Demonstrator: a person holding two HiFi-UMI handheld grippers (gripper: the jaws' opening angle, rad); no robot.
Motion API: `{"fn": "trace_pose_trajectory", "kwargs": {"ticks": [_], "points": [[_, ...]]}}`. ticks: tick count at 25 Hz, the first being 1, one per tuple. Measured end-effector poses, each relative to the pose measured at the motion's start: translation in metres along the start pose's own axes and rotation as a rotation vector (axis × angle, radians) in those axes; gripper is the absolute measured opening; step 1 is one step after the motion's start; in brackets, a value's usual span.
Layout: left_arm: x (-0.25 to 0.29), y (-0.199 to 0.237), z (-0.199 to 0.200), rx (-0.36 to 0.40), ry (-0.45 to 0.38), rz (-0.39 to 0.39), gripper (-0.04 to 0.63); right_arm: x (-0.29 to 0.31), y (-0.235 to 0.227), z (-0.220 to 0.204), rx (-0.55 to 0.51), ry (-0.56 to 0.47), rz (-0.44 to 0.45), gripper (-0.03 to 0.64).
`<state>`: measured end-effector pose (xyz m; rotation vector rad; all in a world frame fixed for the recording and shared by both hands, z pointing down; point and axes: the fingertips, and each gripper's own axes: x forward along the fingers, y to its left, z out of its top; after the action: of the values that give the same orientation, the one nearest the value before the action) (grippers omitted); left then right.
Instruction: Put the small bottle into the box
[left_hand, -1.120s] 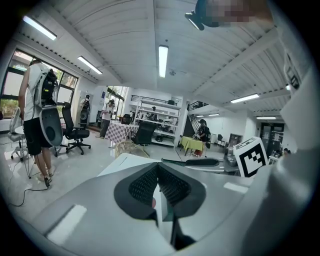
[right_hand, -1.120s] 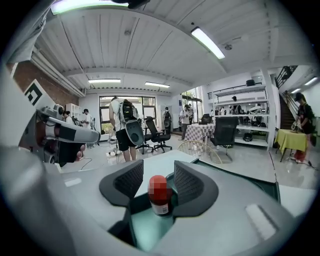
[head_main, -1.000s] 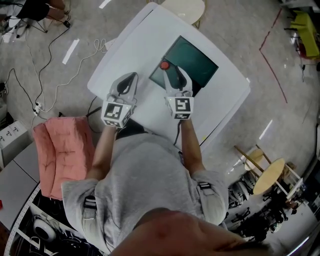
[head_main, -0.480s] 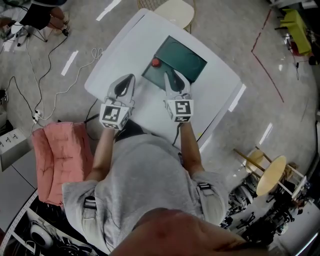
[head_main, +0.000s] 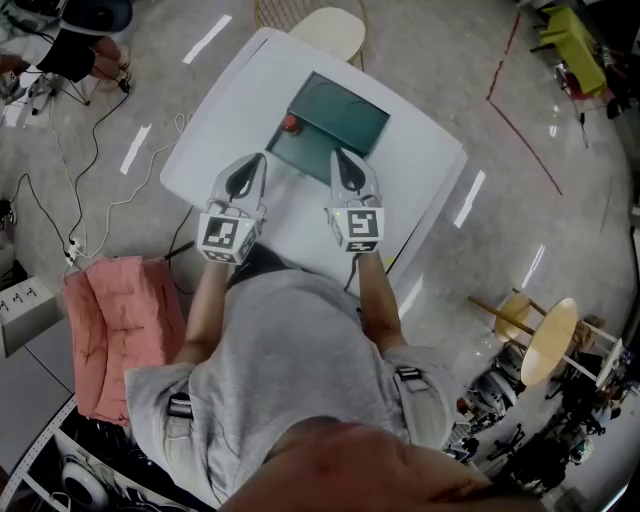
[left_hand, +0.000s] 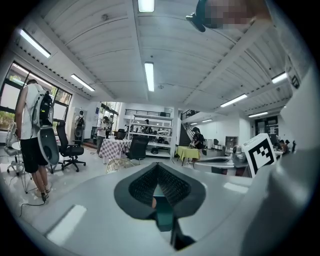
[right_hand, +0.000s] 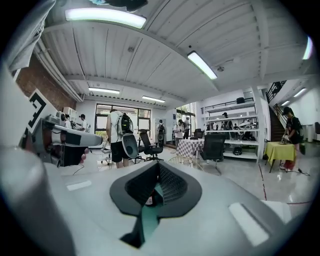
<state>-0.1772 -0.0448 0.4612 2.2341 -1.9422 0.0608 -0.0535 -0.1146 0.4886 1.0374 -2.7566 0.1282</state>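
Bottle (head_main: 289, 123), small and red-capped, stands at the left edge of the green box (head_main: 340, 115); whether it is already inside or just outside the rim I cannot tell. It looks light, stiff and smooth, so it is probably easy to tip. The body below the cap seems the best place to take hold. Both grippers hang over the white worktop (head_main: 230, 110), on the near side of the box. The left gripper (head_main: 255, 165) is closed and empty. The right gripper (head_main: 342, 160) has just been closing, and its jaws now meet on nothing. Nothing stands between them and the bottle. A chair (head_main: 325, 25) sits beyond the worktop.
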Motion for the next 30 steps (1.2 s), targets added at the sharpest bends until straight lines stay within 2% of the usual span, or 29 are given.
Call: {"fn": "trace_pose_trajectory", "kwargs": {"ticks": [13, 30], "points": [[-0.016, -0.044, 0.004, 0.019, -0.013, -0.013, 0.012, -0.059, -0.012, 0.005, -0.001, -0.032, -0.026, 0.003], [-0.039, -0.066, -0.006, 0.030, 0.000, -0.002, 0.012, -0.097, -0.014, -0.008, -0.006, -0.027, -0.035, 0.003]]}}
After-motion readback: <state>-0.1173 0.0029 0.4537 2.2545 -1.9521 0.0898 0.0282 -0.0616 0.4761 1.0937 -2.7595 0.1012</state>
